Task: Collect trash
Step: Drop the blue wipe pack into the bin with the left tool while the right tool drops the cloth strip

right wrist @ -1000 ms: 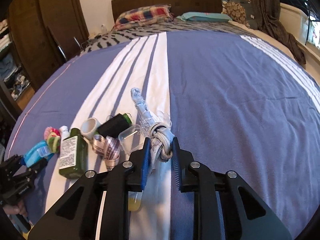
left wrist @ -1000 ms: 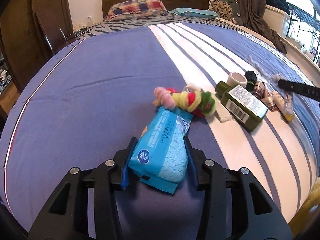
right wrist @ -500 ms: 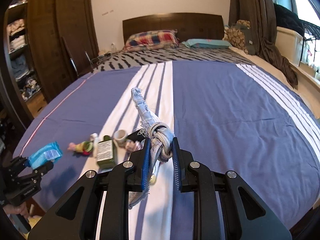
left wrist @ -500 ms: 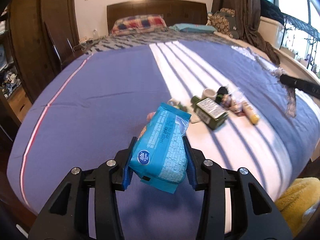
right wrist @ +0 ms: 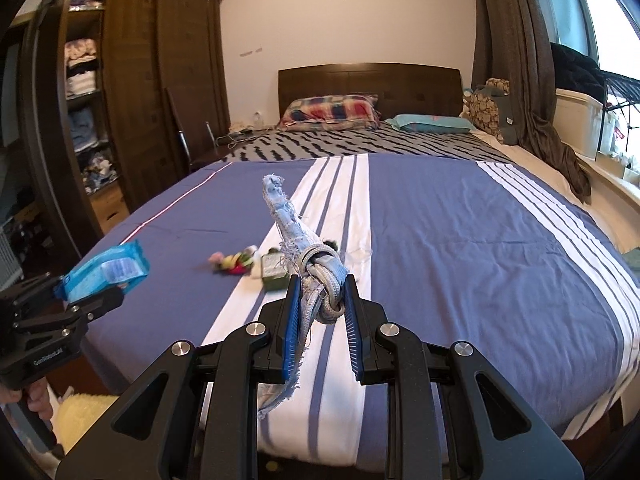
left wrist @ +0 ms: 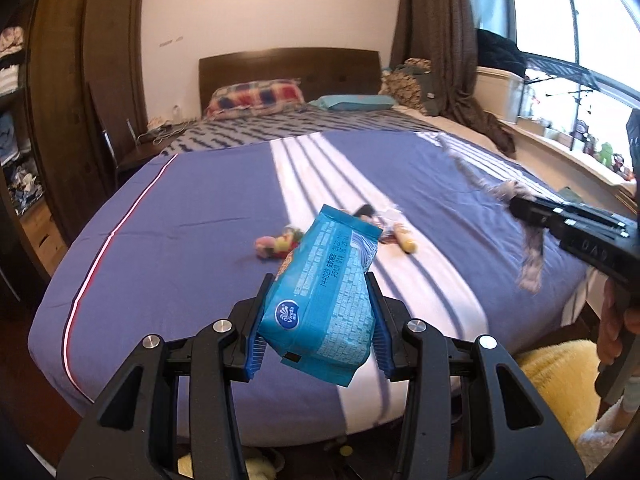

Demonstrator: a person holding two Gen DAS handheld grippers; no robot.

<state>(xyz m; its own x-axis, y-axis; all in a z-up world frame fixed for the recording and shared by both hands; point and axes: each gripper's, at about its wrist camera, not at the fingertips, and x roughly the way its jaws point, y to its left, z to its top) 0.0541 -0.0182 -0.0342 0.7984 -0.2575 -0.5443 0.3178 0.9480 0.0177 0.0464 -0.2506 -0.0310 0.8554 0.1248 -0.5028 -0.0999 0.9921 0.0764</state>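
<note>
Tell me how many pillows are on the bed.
2: a plaid pillow against the headboard, and a teal pillow to its right. Others may be hidden.

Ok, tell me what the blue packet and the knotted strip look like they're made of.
Blue packet, in the left tool: thin plastic film, seemingly; slightly glossy, printed, with a crimped end seal. Knotted strip, in the right tool: woven cloth, probably denim; matte pale blue, with frayed threads at its ends and edges.

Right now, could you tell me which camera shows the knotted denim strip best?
The right wrist view: the knotted denim strip fills the centre, clamped in the right tongs. The left wrist view shows it only small and blurred at the right edge.
</note>
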